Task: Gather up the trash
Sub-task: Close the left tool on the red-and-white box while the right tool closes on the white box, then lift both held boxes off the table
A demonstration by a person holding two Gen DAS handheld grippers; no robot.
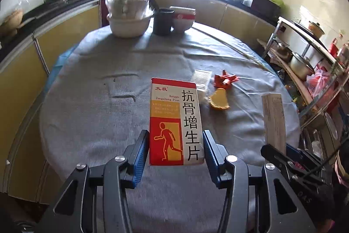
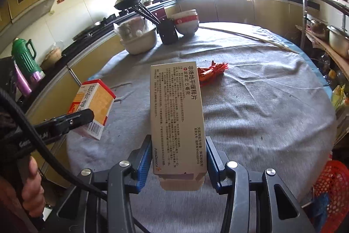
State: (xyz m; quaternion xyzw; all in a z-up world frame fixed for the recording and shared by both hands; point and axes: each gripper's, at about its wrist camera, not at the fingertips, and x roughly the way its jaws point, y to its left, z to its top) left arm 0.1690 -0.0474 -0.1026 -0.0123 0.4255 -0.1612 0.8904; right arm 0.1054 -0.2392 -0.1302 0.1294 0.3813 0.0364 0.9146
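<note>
My left gripper (image 1: 176, 153) is shut on a red and white medicine box (image 1: 175, 121) and holds it above the grey tablecloth; the box also shows in the right wrist view (image 2: 92, 106). My right gripper (image 2: 177, 158) is shut on a beige medicine box (image 2: 176, 115) with small print, also held up; it shows at the right in the left wrist view (image 1: 273, 121). On the cloth lie a small white box (image 1: 201, 82), a red wrapper (image 1: 225, 79) and a yellow scrap (image 1: 219, 100). The red wrapper (image 2: 212, 72) lies behind the beige box.
At the far edge of the round table (image 1: 98, 106) stand a covered bowl (image 1: 128, 16), a dark chopstick holder (image 1: 162, 21) and stacked bowls (image 1: 182, 19). A red basket (image 2: 333, 185) stands at the near right. A metal shelf with pots (image 1: 305, 58) stands to the right.
</note>
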